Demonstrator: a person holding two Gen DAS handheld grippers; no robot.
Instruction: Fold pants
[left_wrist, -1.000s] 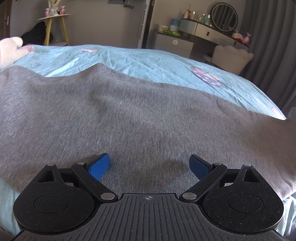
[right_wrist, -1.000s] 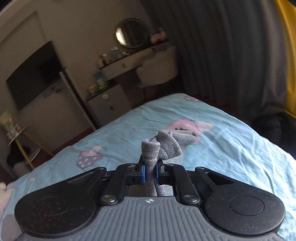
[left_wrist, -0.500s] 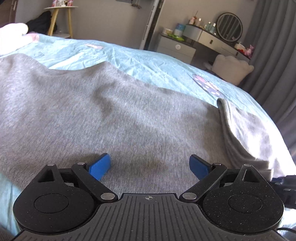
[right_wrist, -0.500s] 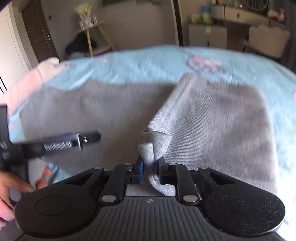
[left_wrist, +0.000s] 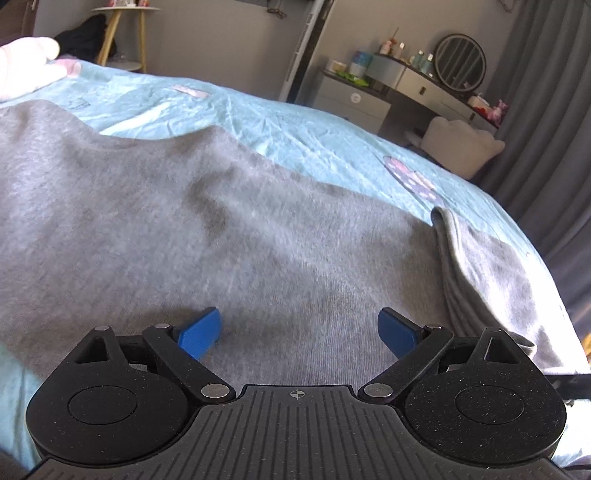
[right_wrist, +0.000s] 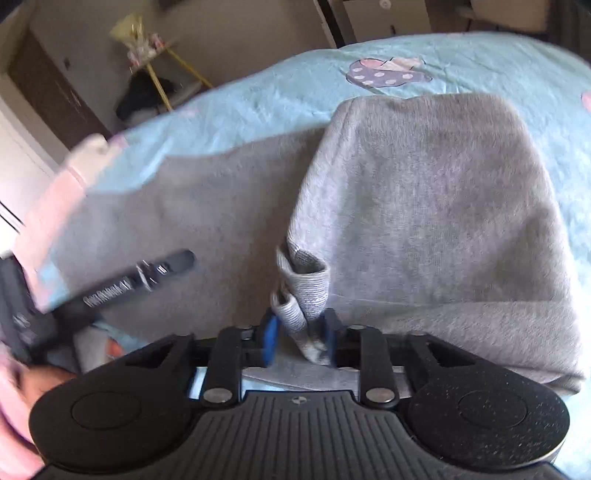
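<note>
Grey knit pants lie spread across a light blue bed. My left gripper is open, its blue fingertips resting low on the fabric with nothing between them. In the right wrist view the leg end is folded over onto the rest of the pants. My right gripper has its jaws part way open, and the ribbed cuff stands loosely between them. The folded flap also shows at the right of the left wrist view.
The blue bedsheet has cartoon prints. A pink plush lies at the far left. A dresser with a round mirror and a white chair stand beyond the bed. The left gripper's handle crosses the right view.
My right gripper carried the cuff over and down onto the pants, making a fold, and its jaws have spread around the cuff. My left gripper stayed open on the fabric.
</note>
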